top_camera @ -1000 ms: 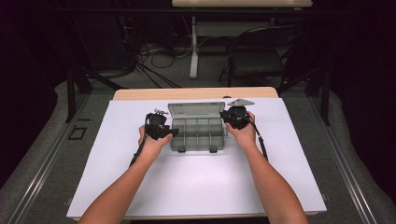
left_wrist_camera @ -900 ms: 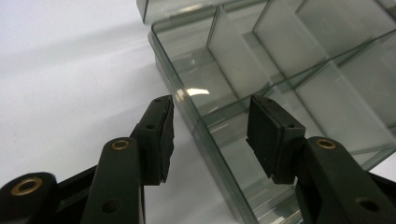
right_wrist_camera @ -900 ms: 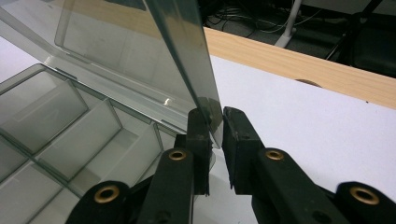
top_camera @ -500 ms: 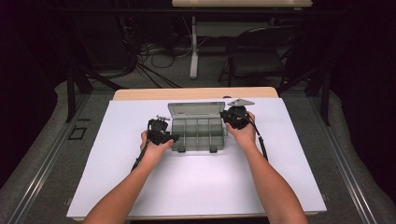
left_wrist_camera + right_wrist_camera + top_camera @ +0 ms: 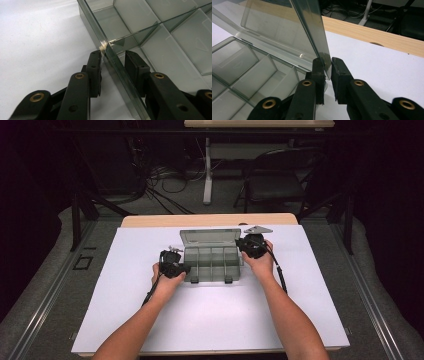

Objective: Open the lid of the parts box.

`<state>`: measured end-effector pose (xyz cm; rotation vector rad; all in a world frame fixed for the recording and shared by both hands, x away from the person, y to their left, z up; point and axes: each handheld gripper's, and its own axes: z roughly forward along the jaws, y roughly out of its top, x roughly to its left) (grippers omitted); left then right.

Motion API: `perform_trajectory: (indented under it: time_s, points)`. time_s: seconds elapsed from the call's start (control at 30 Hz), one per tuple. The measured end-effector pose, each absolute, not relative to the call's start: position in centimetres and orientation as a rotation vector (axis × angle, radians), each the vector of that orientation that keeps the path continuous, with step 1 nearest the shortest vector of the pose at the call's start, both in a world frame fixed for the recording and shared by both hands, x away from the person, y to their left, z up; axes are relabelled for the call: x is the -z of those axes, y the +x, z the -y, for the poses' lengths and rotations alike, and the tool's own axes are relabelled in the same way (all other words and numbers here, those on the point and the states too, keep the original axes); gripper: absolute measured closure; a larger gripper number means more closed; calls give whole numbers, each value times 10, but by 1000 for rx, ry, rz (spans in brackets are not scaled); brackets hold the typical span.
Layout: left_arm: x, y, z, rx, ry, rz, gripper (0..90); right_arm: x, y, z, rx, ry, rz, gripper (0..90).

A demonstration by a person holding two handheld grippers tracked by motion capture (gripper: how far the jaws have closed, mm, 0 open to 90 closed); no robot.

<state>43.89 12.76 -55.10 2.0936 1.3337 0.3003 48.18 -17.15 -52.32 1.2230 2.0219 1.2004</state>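
Note:
A clear grey compartment box (image 5: 212,265) lies in the middle of the white table, its lid (image 5: 210,237) standing up at the far side. My left gripper (image 5: 187,268) is at the box's left near corner. In the left gripper view the left gripper (image 5: 112,57) is open and straddles the box's side wall (image 5: 113,58), one jaw outside and one inside. My right gripper (image 5: 243,246) is at the lid's right end. In the right gripper view the right gripper (image 5: 327,63) is shut on the lid's lower corner (image 5: 312,27). The compartments (image 5: 235,62) look empty.
A white sheet (image 5: 210,320) covers the table, with a strip of bare wood (image 5: 210,220) along the far edge. Beyond the table stand a black chair (image 5: 277,185), a white table leg (image 5: 207,175) and loose cables (image 5: 160,195) on the floor.
My left hand and gripper have slid a little toward me along the box's left side. The right gripper and the lid have stayed put.

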Motion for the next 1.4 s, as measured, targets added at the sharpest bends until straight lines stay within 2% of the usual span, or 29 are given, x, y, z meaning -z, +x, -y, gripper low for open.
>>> perform_trajectory:
  time_s: [0.17,1.4]
  points:
    - [552,437,-125,-336,2101,-1332,677,524,482,171,-1204,1236,-2012,819]
    - [553,436,-125,-344,2098,-1328,678,519,502,156,-1138,1552,-1877,875]
